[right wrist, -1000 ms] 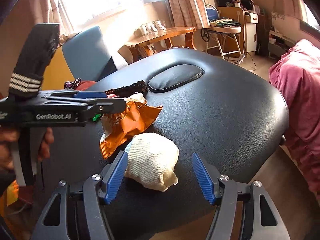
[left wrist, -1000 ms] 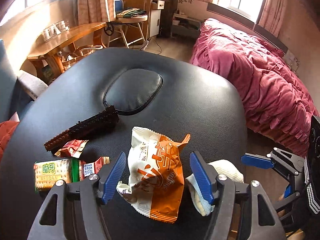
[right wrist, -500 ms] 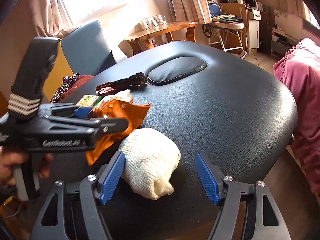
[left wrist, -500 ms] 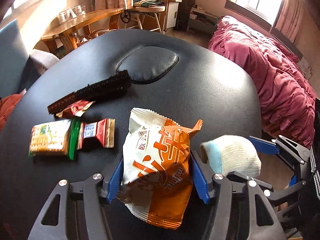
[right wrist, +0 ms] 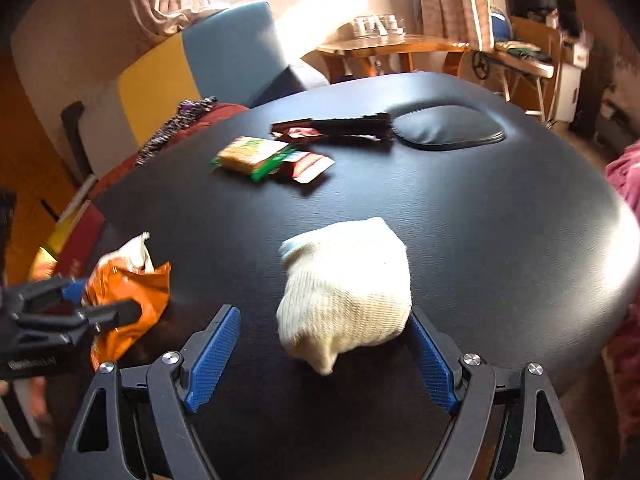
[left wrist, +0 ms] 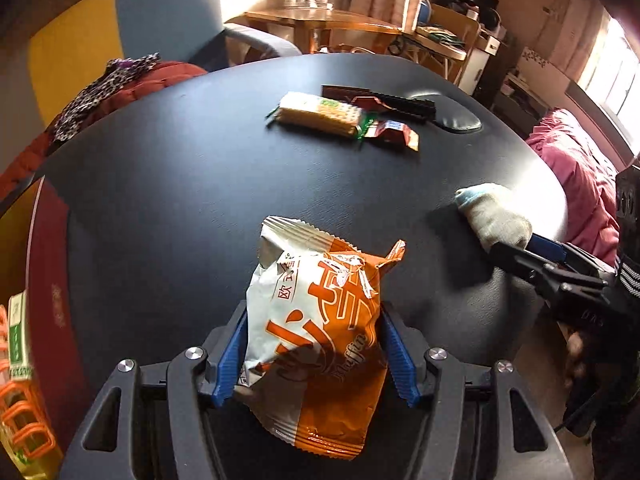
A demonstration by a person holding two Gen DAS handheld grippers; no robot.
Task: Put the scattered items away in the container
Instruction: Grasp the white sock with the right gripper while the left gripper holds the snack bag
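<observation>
Black padded table point(left wrist: 200, 184) filling both views. Left gripper point(left wrist: 314, 354) pinching orange muffin bag point(left wrist: 320, 344) at lower centre. Right gripper point(right wrist: 324, 354) spread, cream sock point(right wrist: 348, 292) touching only one pad. Cracker pack point(left wrist: 320, 114), red wrapper point(left wrist: 394, 134), dark bar point(left wrist: 404, 104) near upper centre.

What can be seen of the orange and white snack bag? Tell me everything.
The snack bag is a crinkled foil pouch, white on its left, orange on its right, with a crimped top edge, orange characters and the word "Muffin". The left gripper is shut on it, blue fingers pressing both sides. Its top points out over the black padded table.
</observation>
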